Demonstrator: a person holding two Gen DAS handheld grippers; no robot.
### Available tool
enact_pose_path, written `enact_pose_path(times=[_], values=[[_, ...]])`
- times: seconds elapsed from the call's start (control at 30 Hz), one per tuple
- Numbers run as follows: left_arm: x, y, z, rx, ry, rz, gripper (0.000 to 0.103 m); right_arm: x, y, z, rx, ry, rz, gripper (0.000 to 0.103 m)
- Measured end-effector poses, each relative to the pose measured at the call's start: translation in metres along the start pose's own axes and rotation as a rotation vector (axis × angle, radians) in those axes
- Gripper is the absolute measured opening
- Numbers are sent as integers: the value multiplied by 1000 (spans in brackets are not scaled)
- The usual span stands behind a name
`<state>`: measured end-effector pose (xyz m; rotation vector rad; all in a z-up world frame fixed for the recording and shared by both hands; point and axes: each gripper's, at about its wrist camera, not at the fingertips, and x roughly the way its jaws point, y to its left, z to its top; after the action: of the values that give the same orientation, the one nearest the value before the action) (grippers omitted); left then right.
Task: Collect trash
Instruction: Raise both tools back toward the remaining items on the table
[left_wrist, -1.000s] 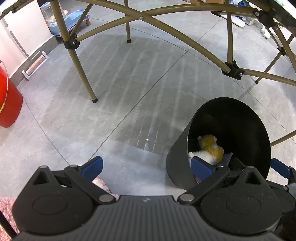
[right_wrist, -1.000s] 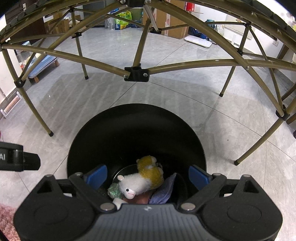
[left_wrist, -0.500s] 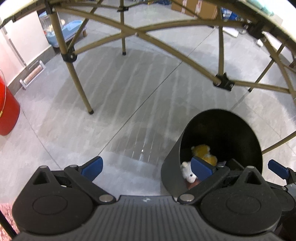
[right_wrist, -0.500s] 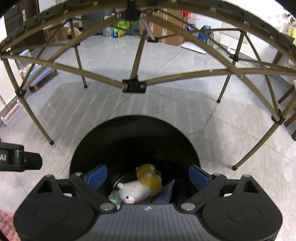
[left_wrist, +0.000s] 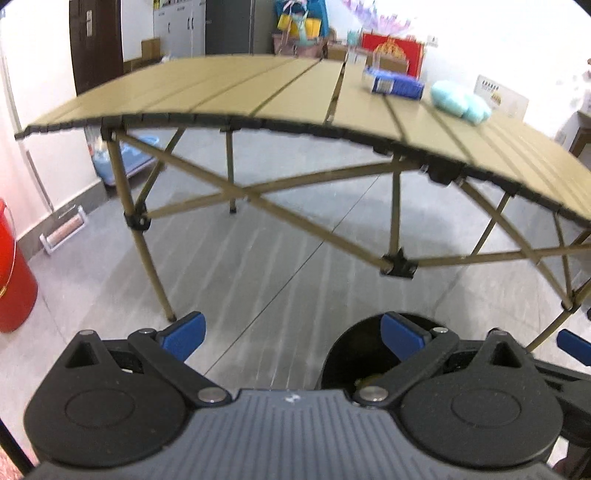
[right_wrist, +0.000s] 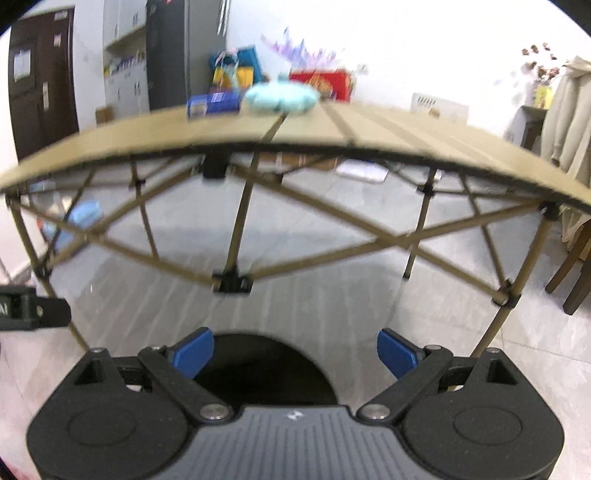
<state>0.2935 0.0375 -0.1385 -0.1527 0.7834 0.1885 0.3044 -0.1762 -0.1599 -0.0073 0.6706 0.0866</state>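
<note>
Both grippers hang with fingers spread and empty: left gripper (left_wrist: 291, 334) and right gripper (right_wrist: 295, 349) face the bench (left_wrist: 280, 99), probably seeking more trash; the black bin (right_wrist: 264, 369) sits on the floor at 6 o'clock below them

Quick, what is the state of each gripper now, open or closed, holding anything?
Left gripper: jaws open, holding nothing.
Right gripper: jaws open, holding nothing, above the black bin.
</note>
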Motion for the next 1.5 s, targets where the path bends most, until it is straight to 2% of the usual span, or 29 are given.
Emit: enact_pose_path(times=[0.23,0.33,0.4,0.8,0.97,1.37,1.5], values=[[-21,-11,15,-48,-60,-74,103,-33,-28,23,50,-180,-24,98],[-30,-18,20,-34,-89,-85,103,-46,-34,33,35,-266,-41,103],[-34,-21,26,-23,-110,-90,103,-48,-38,40,22,-289,-42,103],[-45,-27,68,8,-207,-86,103,-40,-47,89,32,-359,-43,103],[-35,-30,90,2,-214,-91,103,-27,-50,108,53,-368,-27,103],[6,-35,149,-53,-216,-94,103,31,-33,176,32,-362,33,103],[24,-33,166,-64,-216,-92,103,59,-24,200,36,-325,85,103]])
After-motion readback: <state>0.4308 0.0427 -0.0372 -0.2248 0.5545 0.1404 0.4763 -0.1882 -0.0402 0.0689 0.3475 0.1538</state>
